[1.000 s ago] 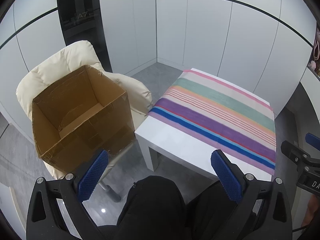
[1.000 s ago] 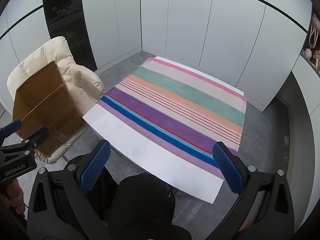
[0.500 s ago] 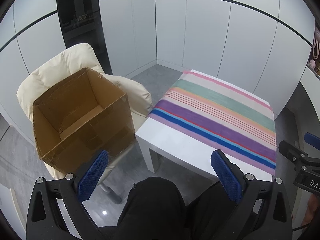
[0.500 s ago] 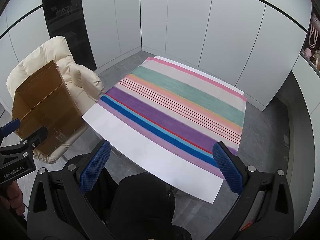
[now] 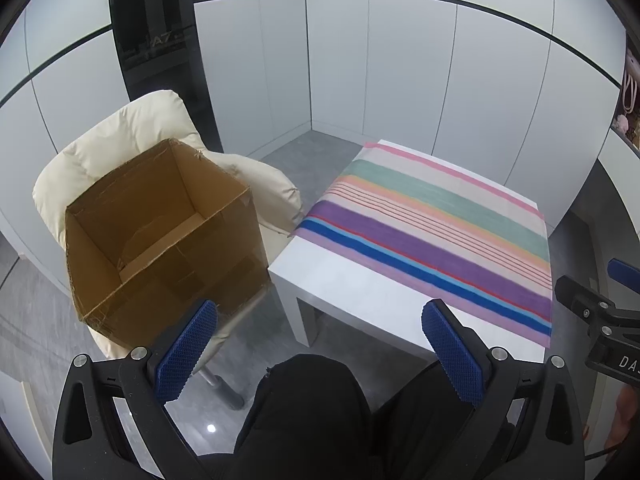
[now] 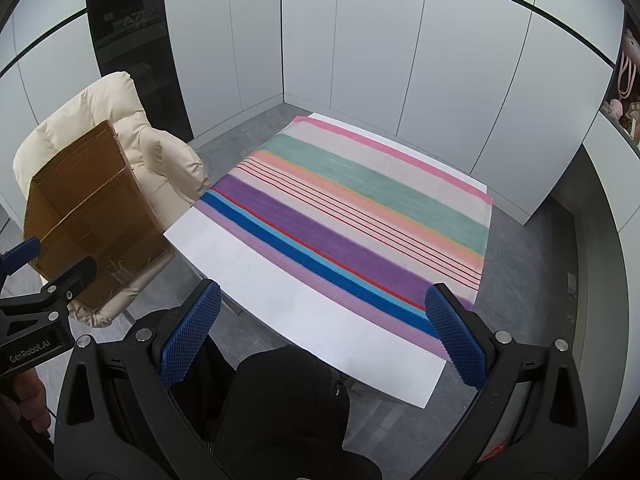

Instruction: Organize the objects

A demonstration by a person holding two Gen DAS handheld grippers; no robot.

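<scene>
Left wrist view shows the left gripper (image 5: 320, 354) at the bottom of the frame, its two arms spread wide with nothing between them. The fingertips (image 5: 186, 354) are blue and bumpy like a waffle, and the frame is smooth black plastic with round silver screws.

At the right edge of this view sits the right gripper (image 5: 600, 320), cut off by the frame. White letters on it read "DA", and the rest runs out of the picture. In the right wrist view the right gripper (image 6: 322, 334) is spread wide too, and holds nothing. At the lower left of that view, the left gripper has a label that reads "GenRobot.AI".

A brown cardboard box (image 5: 164, 236) sits at the left of the left wrist view, on a puffy cream chair (image 5: 120, 136). The box is open at the top and looks bare inside, with shiny tape along its edges. One flat flap lies on its floor. Just the outside of the box shows in the right wrist view.

Beside the chair stands a white table (image 5: 344, 284) with square legs. A striped cloth (image 5: 432, 224) lies flat on it, with pink, green, orange, purple, blue and red stripes. The near strip of the table is bare white.

A dark shiny panel (image 5: 156, 40) at the upper left shows "A7" in pale letters. Smaller marks above it are too blurry to read. Something black and soft (image 5: 312, 412) fills the bottom middle, and I cannot tell its full shape. At the right edge, pink things (image 6: 624, 92) on a shelf are mostly cut off.
</scene>
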